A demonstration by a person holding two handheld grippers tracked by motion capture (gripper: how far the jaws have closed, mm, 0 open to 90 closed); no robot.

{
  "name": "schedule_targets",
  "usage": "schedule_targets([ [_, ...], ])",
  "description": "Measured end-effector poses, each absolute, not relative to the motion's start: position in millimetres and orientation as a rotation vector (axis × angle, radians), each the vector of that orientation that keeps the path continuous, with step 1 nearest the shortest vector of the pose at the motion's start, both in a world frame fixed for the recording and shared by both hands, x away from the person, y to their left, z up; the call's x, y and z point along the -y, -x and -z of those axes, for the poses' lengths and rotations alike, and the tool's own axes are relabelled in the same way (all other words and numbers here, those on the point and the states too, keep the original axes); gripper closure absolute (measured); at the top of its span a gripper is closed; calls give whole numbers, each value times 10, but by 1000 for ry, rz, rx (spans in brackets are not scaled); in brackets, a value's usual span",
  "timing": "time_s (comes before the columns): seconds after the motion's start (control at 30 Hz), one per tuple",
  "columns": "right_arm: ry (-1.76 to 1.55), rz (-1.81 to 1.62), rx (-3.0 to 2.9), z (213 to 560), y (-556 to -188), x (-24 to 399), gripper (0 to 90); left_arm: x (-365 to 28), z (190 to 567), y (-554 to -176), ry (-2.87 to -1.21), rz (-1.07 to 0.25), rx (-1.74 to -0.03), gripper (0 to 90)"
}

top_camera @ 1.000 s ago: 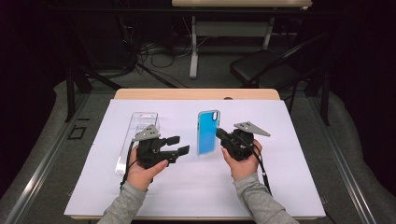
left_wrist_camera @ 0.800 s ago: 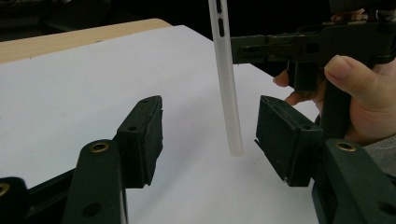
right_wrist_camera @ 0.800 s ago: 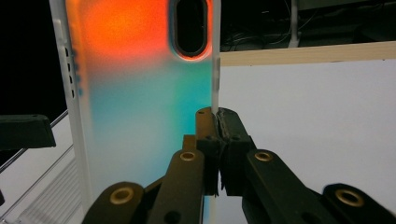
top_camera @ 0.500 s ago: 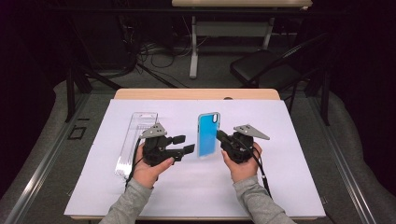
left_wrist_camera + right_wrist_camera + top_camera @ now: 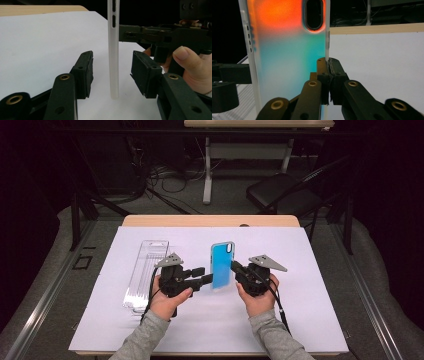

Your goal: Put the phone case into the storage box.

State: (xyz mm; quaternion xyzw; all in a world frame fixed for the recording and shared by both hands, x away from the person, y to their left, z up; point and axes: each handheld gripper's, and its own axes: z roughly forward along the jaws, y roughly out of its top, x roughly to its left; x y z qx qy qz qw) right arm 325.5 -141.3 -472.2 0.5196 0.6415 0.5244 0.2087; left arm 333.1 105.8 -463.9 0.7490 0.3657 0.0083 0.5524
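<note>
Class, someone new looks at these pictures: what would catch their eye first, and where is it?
First, the blue phone case held upright mid-table on the white sheet, its right edge pinched by the right gripper. From its left, the left gripper has just been closing around its edge, pads not yet touching. A clear plastic package lies flat to the left.

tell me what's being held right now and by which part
The right gripper pinches the phone case by its side edge. The left gripper's jaws, just closing, straddle the other edge without touching.
</note>
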Motion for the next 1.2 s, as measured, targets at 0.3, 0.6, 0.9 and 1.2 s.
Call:
schedule_targets([
  [0.3, -1424, -1458, -1796, 4731, -3244, 1387, 880, -1042, 4640, -3374, -1747, 24, -876, 612],
  [0.6, -1420, -1462, -1802, 4738, -3235, 1370, 880, -1025, 4605, -3401, -1741, 57, -876, 681],
  [0.9, -1412, -1466, -1813, 4740, -3220, 1352, 880, -1046, 4614, -3414, -1731, 74, -864, 722],
  [1.2, -1404, -1462, -1827, 4744, -3206, 1333, 880, -1077, 4623, -3415, -1722, 87, -879, 784],
])
